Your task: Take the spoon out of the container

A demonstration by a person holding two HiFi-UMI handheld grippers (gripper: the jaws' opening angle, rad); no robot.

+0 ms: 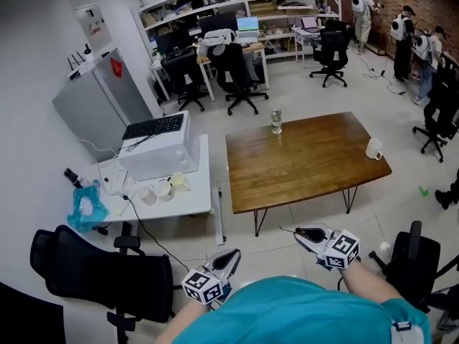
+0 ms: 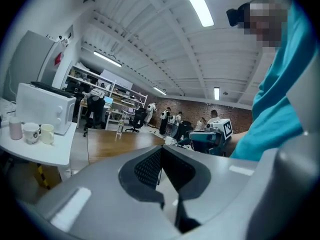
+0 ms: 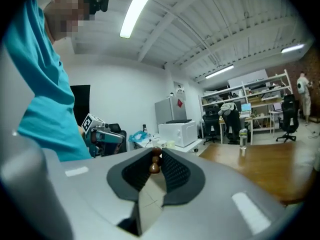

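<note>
My right gripper (image 1: 302,233) is held low in front of the person's body, away from the wooden table (image 1: 308,170). It is shut on a thin spoon (image 1: 287,230) that pokes out to the left. In the right gripper view the spoon's brown knobbed end (image 3: 154,165) sits pinched between the pads. A glass jar (image 1: 276,121) stands upright at the table's far edge and looks empty. My left gripper (image 1: 232,254) hangs beside the body, its jaws together with nothing between them.
A white cup (image 1: 374,149) sits at the table's right end. To the left, a white side table (image 1: 201,203) carries a microwave (image 1: 154,153) and mugs (image 1: 172,186). A black office chair (image 1: 107,274) stands at the lower left and another (image 1: 416,260) at the lower right.
</note>
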